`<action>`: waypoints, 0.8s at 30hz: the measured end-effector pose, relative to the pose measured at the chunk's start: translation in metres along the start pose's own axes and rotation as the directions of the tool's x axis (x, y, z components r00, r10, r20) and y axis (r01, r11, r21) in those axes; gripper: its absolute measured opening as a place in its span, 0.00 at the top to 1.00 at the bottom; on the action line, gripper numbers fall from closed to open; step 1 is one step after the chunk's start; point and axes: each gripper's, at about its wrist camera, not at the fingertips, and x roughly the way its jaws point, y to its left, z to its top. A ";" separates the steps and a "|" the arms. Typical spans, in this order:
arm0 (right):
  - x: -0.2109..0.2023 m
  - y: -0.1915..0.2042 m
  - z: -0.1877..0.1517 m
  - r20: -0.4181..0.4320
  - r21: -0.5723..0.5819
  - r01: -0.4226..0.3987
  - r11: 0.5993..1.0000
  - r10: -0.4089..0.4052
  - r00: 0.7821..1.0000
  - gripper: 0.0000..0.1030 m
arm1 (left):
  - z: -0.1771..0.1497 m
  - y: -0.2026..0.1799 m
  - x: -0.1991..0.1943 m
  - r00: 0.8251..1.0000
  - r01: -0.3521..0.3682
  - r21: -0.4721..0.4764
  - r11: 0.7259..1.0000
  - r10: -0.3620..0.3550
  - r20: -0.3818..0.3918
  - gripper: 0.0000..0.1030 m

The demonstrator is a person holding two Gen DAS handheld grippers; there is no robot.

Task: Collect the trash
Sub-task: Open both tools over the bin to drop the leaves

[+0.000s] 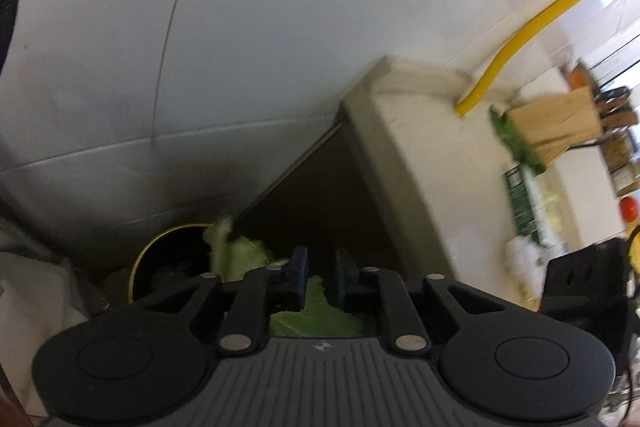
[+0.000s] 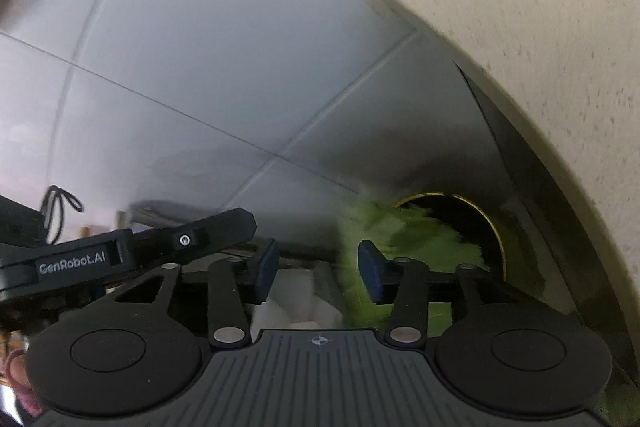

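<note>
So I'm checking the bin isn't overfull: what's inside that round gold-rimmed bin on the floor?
The bin looks dark inside; a dark lump low down is too blurred to name. Green leafy scraps hang over its opening by the left gripper, hiding part of the interior.

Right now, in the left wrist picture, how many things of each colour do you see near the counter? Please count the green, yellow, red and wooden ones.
Green: 3, the leaf under the left gripper, the leafy scrap, the green packet.
Yellow: 1, the yellow strip.
Red: 1, the round red thing.
Wooden: 1, the knife block.
Total: 6.
</note>
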 end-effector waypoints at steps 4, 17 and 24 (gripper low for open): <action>0.005 -0.005 -0.004 0.001 0.020 0.022 1.000 -0.022 1.000 0.40 | -0.007 0.004 0.003 0.999 -0.044 0.015 0.999 0.044 -0.003 0.82; -0.047 0.017 -0.013 0.142 -0.027 0.079 0.997 -0.074 0.987 0.31 | -0.017 -0.036 -0.019 0.997 -0.061 0.170 0.984 0.053 0.052 0.72; -0.095 0.023 -0.024 0.268 -0.066 0.150 0.986 -0.128 0.955 0.24 | -0.023 -0.078 -0.025 0.995 -0.070 0.298 0.952 0.046 0.089 0.68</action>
